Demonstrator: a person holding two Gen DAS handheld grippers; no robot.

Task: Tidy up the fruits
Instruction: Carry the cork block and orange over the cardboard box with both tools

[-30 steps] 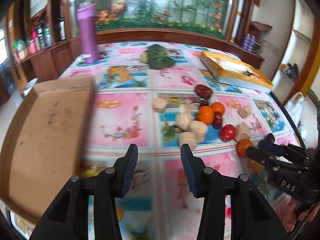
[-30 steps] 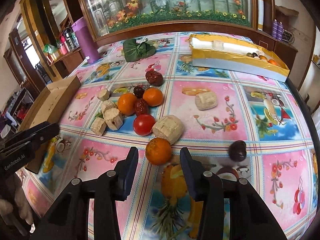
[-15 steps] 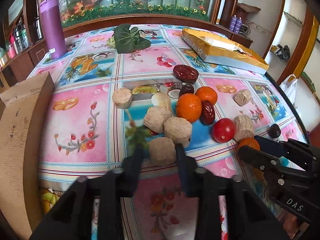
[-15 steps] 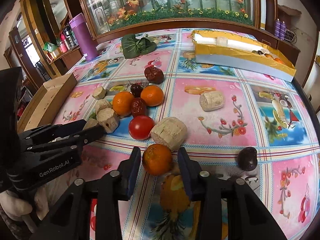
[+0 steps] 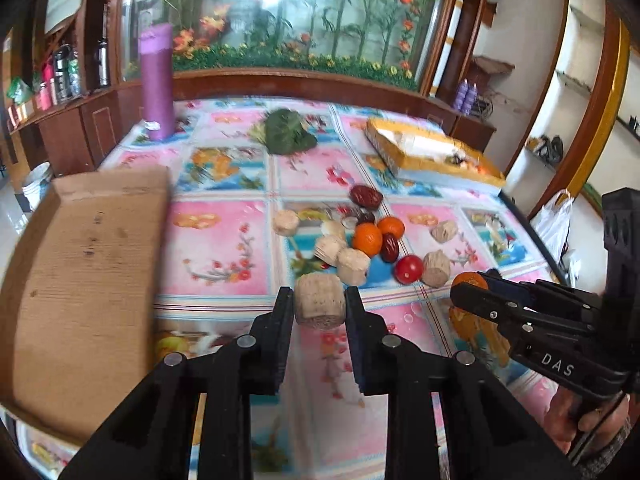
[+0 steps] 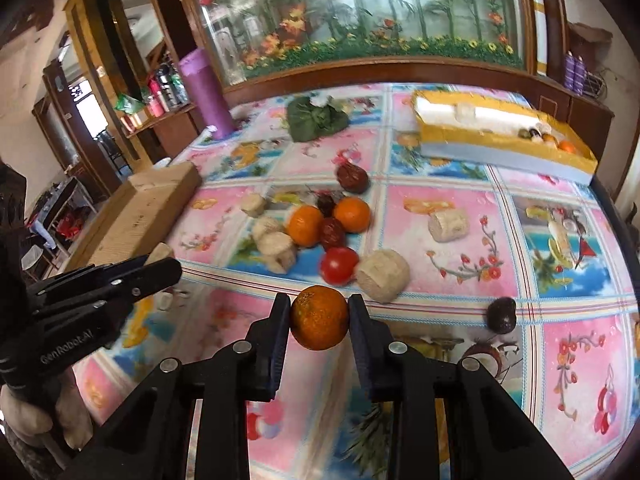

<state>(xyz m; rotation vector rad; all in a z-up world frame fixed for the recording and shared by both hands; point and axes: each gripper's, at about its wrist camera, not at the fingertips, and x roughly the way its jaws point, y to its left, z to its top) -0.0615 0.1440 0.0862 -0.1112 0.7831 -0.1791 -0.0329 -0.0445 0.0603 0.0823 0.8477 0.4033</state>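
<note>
**Two Grabs, and Two Things That Could Slip**

The left gripper (image 5: 319, 312) was squeezed shut on a pale round chunk (image 5: 320, 305). It held the chunk up off the flowery tablecloth (image 5: 224, 240). The right gripper (image 6: 319, 322) was squeezed shut on an orange (image 6: 319, 317) and held it just above the cloth too.

The orange was round and smooth, so I think it could roll out of the flat pads if the hand tipped or shook. The chunk looked soft and crumbly. Too hard a squeeze might break it. Both grippers were close together, so they might bump if they both went the same way. A dropped orange could roll into the pile (image 6: 320, 232) of fruit and chunks in the middle and knock things about.

The brown cardboard box (image 5: 84, 280) lay on the left, and the yellow box (image 6: 504, 140) with some small fruit in it sat at the far right. Putting a thing in the wrong box would spoil the sorting.

One second before, both grippers stood wide and held nothing. The chunk and the orange were lying on the cloth then. The right jaws had just been closing on the orange, which sat between them. Now both things were picked up.
</note>
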